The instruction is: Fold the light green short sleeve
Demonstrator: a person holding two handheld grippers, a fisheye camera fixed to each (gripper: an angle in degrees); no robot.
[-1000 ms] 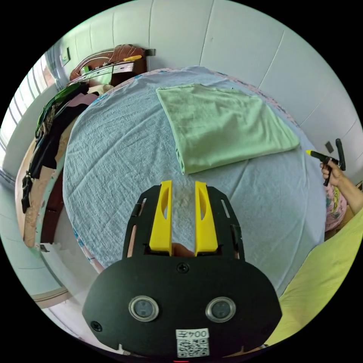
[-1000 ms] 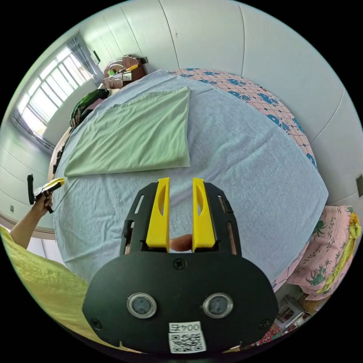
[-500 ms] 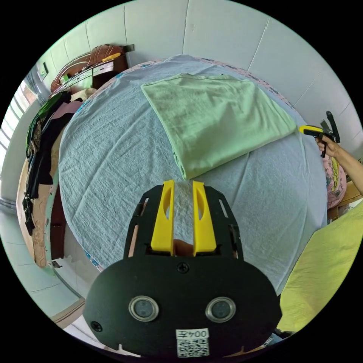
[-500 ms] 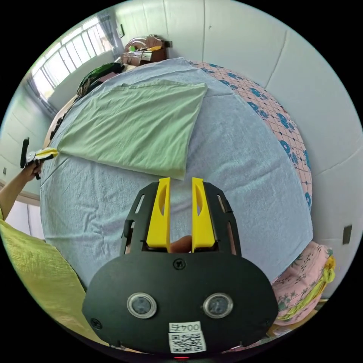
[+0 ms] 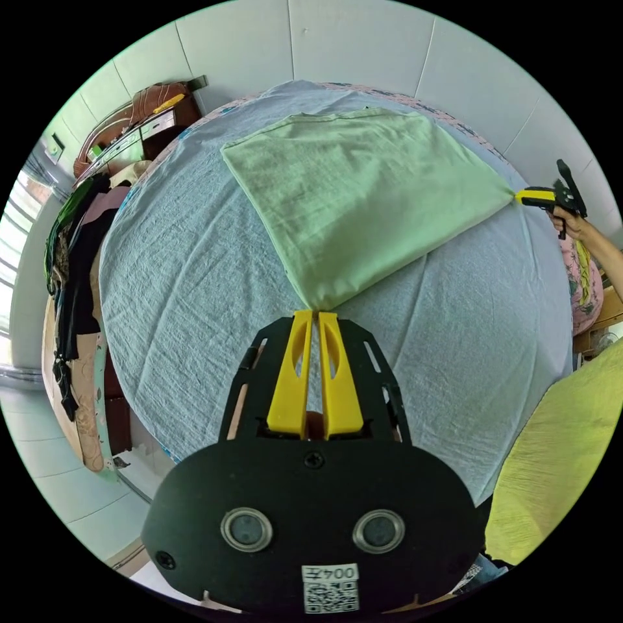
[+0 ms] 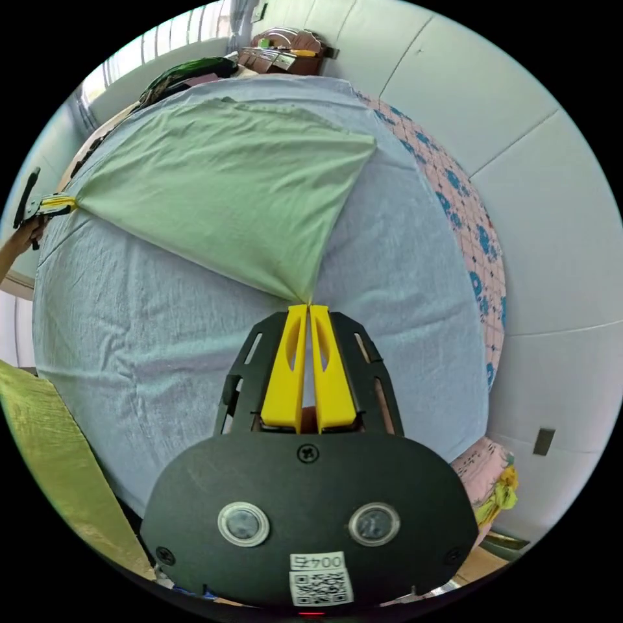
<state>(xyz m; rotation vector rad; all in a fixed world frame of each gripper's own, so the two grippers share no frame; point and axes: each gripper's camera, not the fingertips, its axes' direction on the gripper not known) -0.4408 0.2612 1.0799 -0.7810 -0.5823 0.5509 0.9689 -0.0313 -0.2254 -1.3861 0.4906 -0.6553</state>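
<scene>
The light green short sleeve (image 5: 363,188) lies folded into a rectangle on the pale blue bed sheet (image 5: 195,311). My left gripper (image 5: 315,313) is shut on its near corner in the left gripper view, and that corner is pulled to a point. The right gripper (image 5: 522,196), held in a hand, pinches the other near corner at the far right of that view. In the right gripper view the shirt (image 6: 220,182) spreads ahead and my right gripper (image 6: 308,306) is shut on its near corner. The left gripper (image 6: 65,203) holds the far left corner there.
A pile of dark clothes (image 5: 74,259) hangs off the bed's left side by a wooden headboard (image 5: 149,110). White panelled wall (image 5: 363,45) runs behind the bed. A pink patterned cover (image 6: 480,240) edges the sheet. The person's yellow-green clothing (image 5: 558,448) is close at the right.
Both grippers came forward to the shirt's near corners and went from open to shut on them. The corners are now drawn out to points.
</scene>
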